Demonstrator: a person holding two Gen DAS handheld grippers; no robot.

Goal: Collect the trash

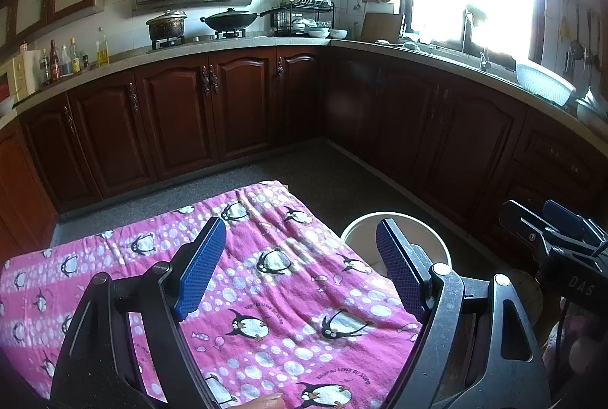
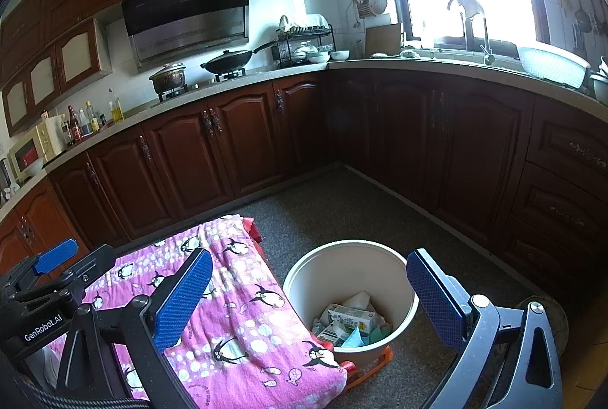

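Note:
A cream bucket (image 2: 304, 280) stands on the floor to the right of a low table under a pink penguin cloth (image 2: 243, 318). Inside it lie a small carton (image 2: 351, 318), white paper and teal scraps. My right gripper (image 2: 307, 291) is open and empty, held above the bucket. My left gripper (image 1: 300, 257) is open and empty above the pink cloth (image 1: 266, 295), with the bucket rim (image 1: 361, 226) behind its right finger. No trash shows on the cloth. The right gripper also shows in the left wrist view (image 1: 547, 230).
Dark wooden cabinets (image 2: 228, 143) run along the back and right under a grey counter with a stove, wok (image 2: 228, 61), pot and dish rack. A bright window and sink sit at the right. Grey floor (image 2: 342, 204) lies between table and cabinets. An orange piece (image 2: 374, 363) lies under the bucket.

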